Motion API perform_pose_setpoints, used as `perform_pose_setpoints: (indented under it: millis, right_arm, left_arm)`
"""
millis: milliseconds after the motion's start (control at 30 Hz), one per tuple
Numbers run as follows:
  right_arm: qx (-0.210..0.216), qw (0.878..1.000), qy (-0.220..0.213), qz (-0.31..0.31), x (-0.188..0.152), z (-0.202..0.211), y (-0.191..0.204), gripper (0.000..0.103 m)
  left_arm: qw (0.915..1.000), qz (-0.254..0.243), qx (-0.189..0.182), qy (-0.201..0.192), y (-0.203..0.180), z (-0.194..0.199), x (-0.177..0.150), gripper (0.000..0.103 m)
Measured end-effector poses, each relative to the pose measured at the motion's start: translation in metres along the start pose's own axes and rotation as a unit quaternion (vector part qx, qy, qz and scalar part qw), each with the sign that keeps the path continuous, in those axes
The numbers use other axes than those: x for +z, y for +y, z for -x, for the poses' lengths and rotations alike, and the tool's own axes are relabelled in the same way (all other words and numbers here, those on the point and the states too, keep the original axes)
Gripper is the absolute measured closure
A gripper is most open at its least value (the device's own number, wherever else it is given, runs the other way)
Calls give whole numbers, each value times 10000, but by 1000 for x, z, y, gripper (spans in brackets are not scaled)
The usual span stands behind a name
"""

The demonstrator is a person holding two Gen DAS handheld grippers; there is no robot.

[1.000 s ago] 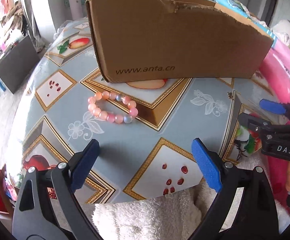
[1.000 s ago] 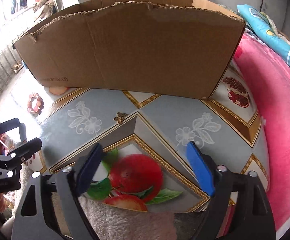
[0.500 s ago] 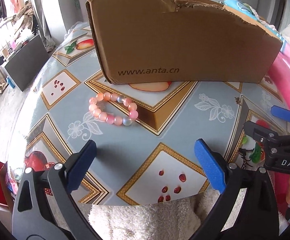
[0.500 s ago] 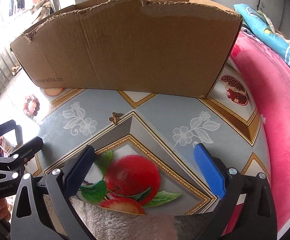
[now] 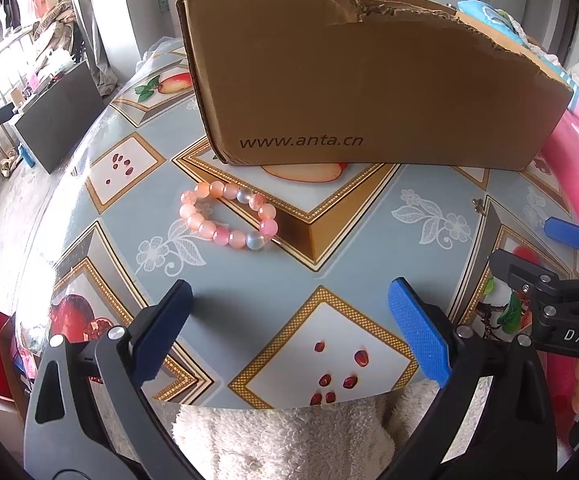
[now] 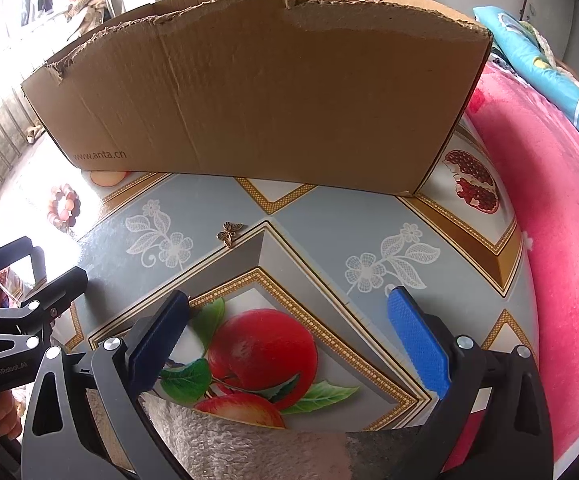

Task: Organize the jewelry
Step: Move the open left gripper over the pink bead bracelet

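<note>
The left gripper [image 5: 289, 316] has its jaws wide apart with nothing between them, hanging over the table [image 5: 225, 280] near its front edge. The right gripper [image 6: 287, 320] is the same: jaws spread fully, empty, above a printed apple on the tablecloth.

Ahead of the left jaws, well short of them, lies a pink beaded bracelet [image 5: 228, 216] flat on the table, just in front of the cardboard box [image 5: 369, 92]. Ahead of the right jaws, apart from them, a small bronze butterfly charm [image 6: 230, 233] rests on the cloth, between the jaws and the box.

The box stands at the back of the table, top open with a torn rim; its inside cannot be seen from either view.

Its lower front corner reads "www.anta.cn". The right gripper's body, seen from the left wrist view, bears "DAS"; the left gripper's body, seen from the right wrist view, bears "GenRobot.AI".

Compared with a second ago, both pairs of jaws stand a little wider. Bracelet, charm and box lie where they were.
</note>
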State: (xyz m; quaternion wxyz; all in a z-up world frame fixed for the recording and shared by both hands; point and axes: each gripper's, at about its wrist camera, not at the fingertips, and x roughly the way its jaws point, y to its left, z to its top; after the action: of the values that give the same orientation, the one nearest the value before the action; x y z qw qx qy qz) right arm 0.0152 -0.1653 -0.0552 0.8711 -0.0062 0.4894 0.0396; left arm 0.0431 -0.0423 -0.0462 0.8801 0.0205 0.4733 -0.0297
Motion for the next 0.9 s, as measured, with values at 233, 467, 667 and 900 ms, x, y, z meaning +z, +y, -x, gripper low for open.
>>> perform_pose_setpoints:
  millis: [233, 467, 667, 900]
  right_arm:
    - [14, 10000, 52, 15, 3, -1, -1, 6]
    - [-13, 9999, 159, -12, 9, -6, 0, 6]
    - [-20, 9998, 206, -8, 12, -9, 2, 6]
    - [-20, 9998, 219, -3, 11, -11, 3, 6]
  left_arm:
    - [10000, 54, 33, 75, 0, -1, 2, 8]
    - [9999, 78, 44, 118, 1, -1, 3, 8]
    - [9998, 93, 47, 176, 2, -3, 7, 8]
    - [9995, 94, 47, 283, 2, -4, 10, 8]
